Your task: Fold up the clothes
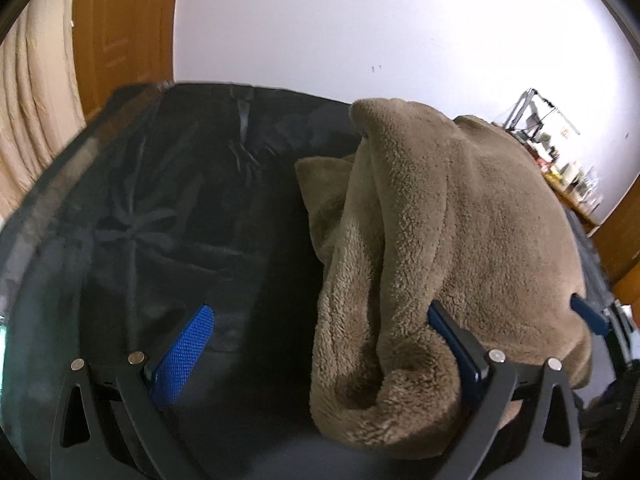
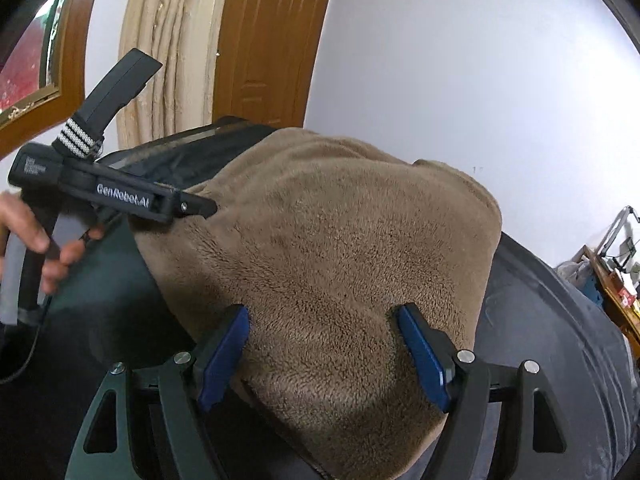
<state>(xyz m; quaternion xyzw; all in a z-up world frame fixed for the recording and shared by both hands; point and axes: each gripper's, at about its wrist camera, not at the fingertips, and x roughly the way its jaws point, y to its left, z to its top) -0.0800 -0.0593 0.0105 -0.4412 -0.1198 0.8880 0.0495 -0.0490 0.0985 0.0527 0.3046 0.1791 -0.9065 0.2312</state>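
A brown fleece garment [image 1: 440, 220] lies bunched in a heap on a dark cloth-covered surface [image 1: 160, 200]. My left gripper [image 1: 320, 308] stands wide open. Its right finger is pushed in under a fold of the fleece, and its left pad [image 1: 188, 352] is bare over the dark cloth. In the right wrist view the fleece [image 2: 328, 220] fills the gap of my right gripper [image 2: 322, 310], whose jaws stand wide apart with the cloth running on beneath both fingers. The left gripper [image 2: 200, 206] touches the heap's far left edge, held by a hand [image 2: 36, 232].
A wooden door [image 2: 264, 40] and beige curtain [image 2: 168, 40] stand behind the surface, with a white wall [image 1: 360, 32] beyond. A cluttered shelf [image 1: 568, 172] sits at the far right. The dark surface's left half [image 1: 120, 260] holds no clothing.
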